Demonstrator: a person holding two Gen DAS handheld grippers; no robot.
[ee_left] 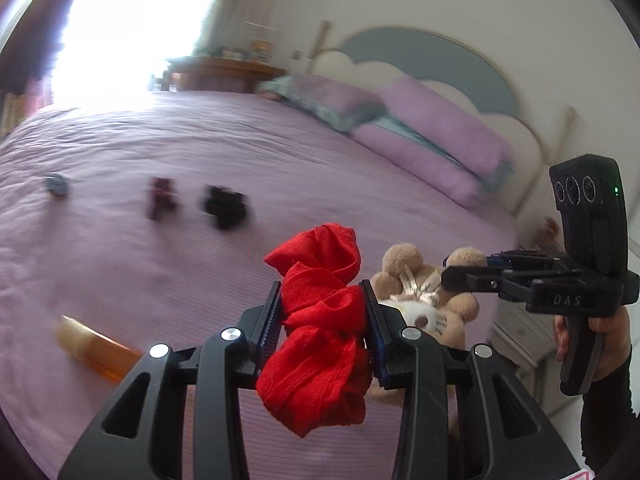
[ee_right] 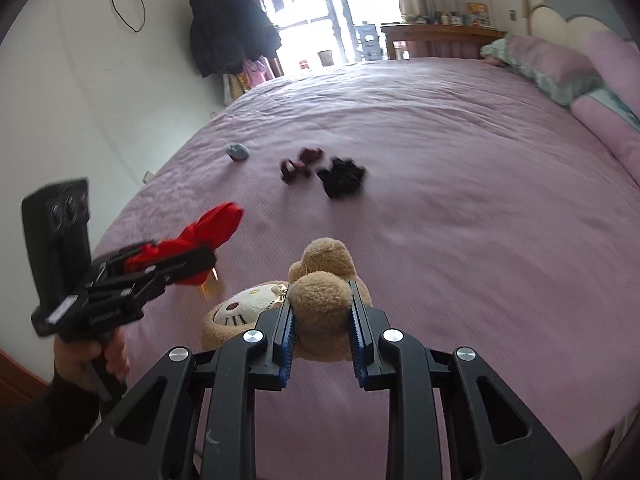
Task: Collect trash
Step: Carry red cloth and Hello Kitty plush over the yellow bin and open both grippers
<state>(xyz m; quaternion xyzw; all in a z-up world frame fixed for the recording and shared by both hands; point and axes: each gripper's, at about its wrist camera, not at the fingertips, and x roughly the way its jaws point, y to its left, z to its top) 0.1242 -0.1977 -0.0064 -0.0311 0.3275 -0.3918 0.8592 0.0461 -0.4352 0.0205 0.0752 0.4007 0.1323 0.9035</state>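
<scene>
Left wrist view: left gripper (ee_left: 324,312) pinches red cloth (ee_left: 320,320).
Right gripper (ee_right: 322,320): clamps plush toy (ee_right: 320,304).
Carry: keep both grips firm above bed (ee_right: 480,200).

Black plastic left gripper (ee_left: 324,312), right gripper (ee_right: 322,316): blue ribbed pads inside jaws, silver screws behind. Black sleeves (ee_right: 68,400).

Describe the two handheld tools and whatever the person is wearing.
Both tools, left and right, are matte black plastic with silver screws and blue ribbed pads. The right one bears "DAS" lettering and a green light. Dark sleeves cover the wrists.
</scene>
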